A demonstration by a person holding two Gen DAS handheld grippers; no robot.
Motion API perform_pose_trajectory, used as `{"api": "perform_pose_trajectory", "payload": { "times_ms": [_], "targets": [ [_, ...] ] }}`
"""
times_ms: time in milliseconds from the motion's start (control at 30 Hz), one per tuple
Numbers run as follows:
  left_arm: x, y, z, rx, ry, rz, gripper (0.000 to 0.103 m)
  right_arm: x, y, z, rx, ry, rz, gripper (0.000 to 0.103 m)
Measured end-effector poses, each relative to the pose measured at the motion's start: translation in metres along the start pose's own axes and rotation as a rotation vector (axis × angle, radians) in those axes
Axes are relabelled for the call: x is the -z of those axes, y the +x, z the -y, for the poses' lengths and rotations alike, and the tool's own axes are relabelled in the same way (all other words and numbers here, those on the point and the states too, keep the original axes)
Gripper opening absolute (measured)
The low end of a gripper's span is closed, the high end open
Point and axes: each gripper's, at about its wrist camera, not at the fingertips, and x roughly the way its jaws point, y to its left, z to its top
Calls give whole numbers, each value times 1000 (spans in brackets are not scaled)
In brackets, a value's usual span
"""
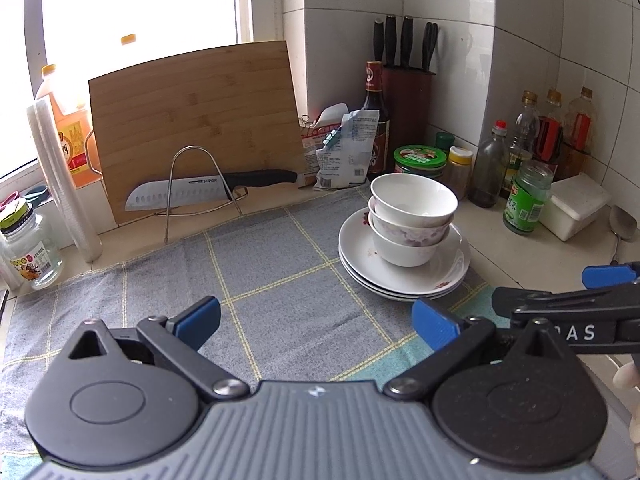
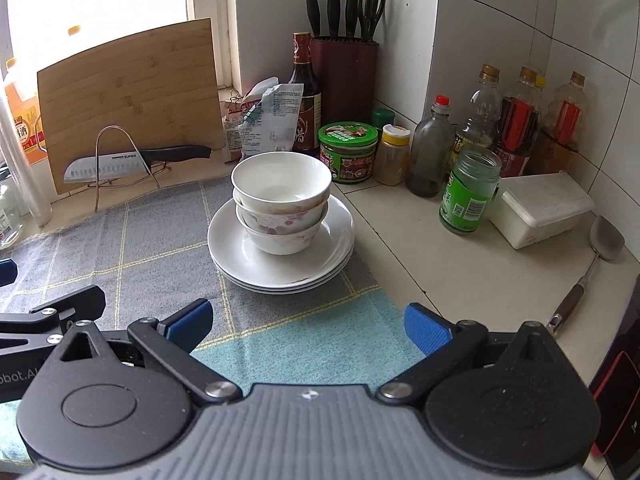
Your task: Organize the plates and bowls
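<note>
Three nested bowls (image 2: 281,208) sit on stacked plates (image 2: 280,268), on the grey cloth (image 2: 132,248) just before the green-lidded jar (image 2: 349,152). Left gripper (image 1: 316,320) and right gripper (image 2: 306,326), fingers spread, empty, near the stack.

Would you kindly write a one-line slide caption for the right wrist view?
Open right gripper faces three stacked bowls on a pile of plates, set on a checked cloth.
</note>
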Motion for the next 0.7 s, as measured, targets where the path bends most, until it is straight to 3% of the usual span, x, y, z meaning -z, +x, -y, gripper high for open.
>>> {"api": "perform_pose_trajectory", "payload": {
  "times_ms": [700],
  "targets": [
    [-2,-3,1,-10,4,1,101,2,-3,1,17,18,7,103]
  ]
}}
